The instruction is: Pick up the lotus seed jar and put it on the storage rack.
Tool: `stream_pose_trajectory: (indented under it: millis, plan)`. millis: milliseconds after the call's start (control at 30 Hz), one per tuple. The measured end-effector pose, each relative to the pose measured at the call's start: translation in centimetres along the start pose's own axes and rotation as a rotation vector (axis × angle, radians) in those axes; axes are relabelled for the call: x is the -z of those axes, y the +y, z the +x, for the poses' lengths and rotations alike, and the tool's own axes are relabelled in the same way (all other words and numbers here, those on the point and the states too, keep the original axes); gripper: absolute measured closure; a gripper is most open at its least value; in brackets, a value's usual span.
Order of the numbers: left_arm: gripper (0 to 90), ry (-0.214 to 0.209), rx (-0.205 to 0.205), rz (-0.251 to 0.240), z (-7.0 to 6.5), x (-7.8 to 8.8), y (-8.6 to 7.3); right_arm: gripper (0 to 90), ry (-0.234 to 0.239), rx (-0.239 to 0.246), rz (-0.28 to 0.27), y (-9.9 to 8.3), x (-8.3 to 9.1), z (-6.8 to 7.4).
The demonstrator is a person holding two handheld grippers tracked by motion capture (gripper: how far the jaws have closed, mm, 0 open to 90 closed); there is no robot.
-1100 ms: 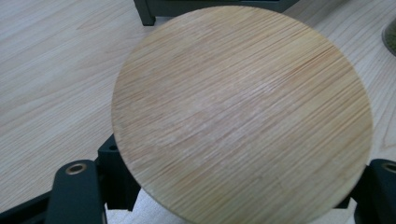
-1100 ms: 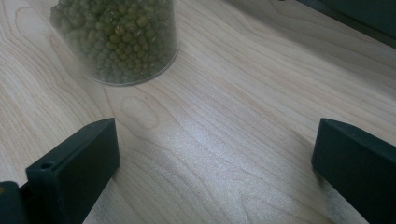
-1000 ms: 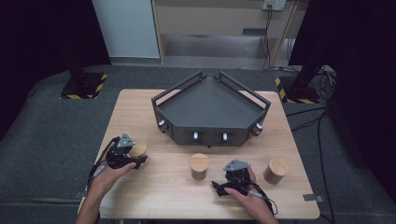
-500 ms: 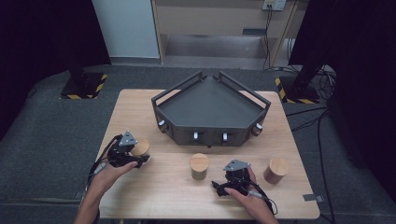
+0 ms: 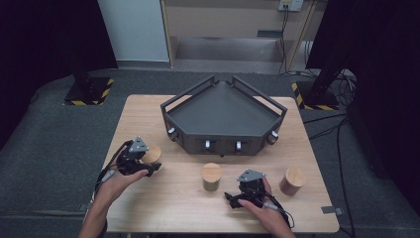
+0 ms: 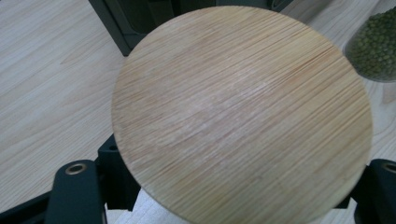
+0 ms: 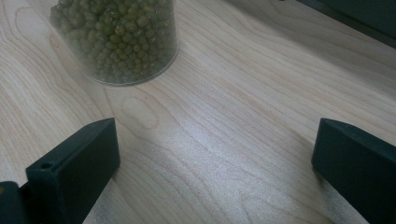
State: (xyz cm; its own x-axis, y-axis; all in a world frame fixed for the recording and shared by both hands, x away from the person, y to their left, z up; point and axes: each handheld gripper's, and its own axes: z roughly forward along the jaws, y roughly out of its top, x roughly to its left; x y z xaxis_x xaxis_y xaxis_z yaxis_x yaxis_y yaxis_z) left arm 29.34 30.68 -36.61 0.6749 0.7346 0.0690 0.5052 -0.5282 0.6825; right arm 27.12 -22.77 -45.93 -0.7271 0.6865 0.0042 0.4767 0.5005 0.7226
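Note:
My left gripper (image 5: 143, 163) at the table's left is shut on a jar with a round bamboo lid (image 5: 152, 153). In the left gripper view that lid (image 6: 238, 112) sits between the two black jaws, and my left gripper (image 6: 229, 186) holds the jar below it. A glass jar of green beans (image 5: 211, 176) with the same kind of lid stands mid-table. My right gripper (image 5: 234, 198) rests low on the wood just right of that jar, open. In the right gripper view the bean jar (image 7: 116, 37) stands ahead and left of my right gripper (image 7: 217, 144), with only bare wood between the jaws.
A dark, wedge-shaped tray (image 5: 223, 116) with raised rails occupies the far half of the table. A third jar with a bamboo lid and brown contents (image 5: 292, 180) stands at the right. The bean jar's side (image 6: 373, 46) appears at the upper right of the left gripper view.
My left gripper and the jar it holds have edged slightly to the right, toward the tray. The right gripper has stayed put.

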Motion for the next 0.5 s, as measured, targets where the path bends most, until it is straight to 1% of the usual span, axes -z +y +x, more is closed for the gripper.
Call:
stream_pose_trajectory:
  millis: [233,500]
  plan:
    - [24.4,-0.006,-0.019,-0.007,-0.3,0.2,1.0,1.1,0.000,0.000,0.000,0.0,0.0,0.0]
    - [24.4,-0.020,-0.044,-0.006,-0.3,0.7,2.6,1.1,0.000,0.000,0.000,0.0,0.0,0.0]
